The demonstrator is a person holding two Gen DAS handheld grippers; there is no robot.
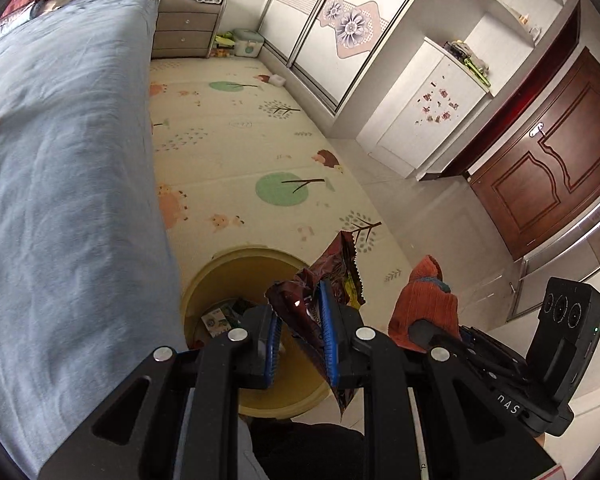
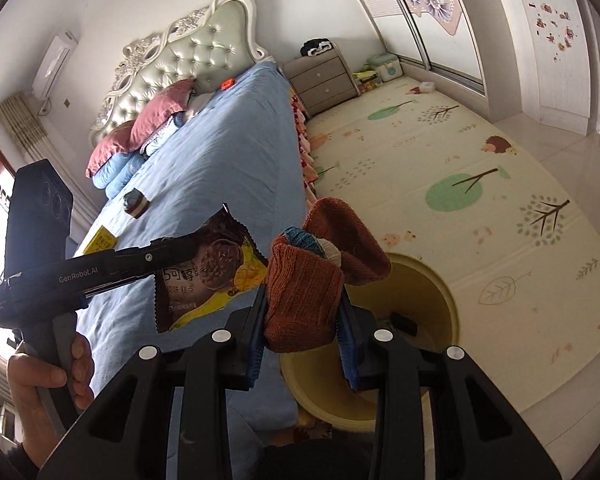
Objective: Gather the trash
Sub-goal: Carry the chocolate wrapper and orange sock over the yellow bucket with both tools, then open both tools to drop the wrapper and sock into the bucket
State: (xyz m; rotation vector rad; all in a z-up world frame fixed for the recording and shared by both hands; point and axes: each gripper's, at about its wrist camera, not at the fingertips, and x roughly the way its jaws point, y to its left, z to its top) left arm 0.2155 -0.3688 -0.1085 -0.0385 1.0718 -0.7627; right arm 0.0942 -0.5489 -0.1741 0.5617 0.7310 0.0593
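Observation:
My left gripper (image 1: 300, 312) is shut on a dark brown snack wrapper (image 1: 332, 276) that sticks up between its blue pads. It hangs over a round yellow bin (image 1: 228, 264) standing on the floor beside the bed, with some packaging (image 1: 220, 316) inside. My right gripper (image 2: 302, 312) is shut on a bundle of orange knitted socks (image 2: 300, 280) above the same bin (image 2: 440, 280). In the right wrist view the left gripper (image 2: 180, 248) holds the wrapper (image 2: 208, 272) just left of the socks. A hand (image 2: 40, 376) grips its handle.
A bed with a blue sheet (image 1: 68, 160) fills the left side, close against the bin. On it lie a yellow packet (image 2: 100, 242) and a small brown cup-like item (image 2: 134, 202). A patterned play mat (image 1: 240, 140), a nightstand (image 1: 184, 28), wardrobes and a brown door (image 1: 548, 168) lie beyond.

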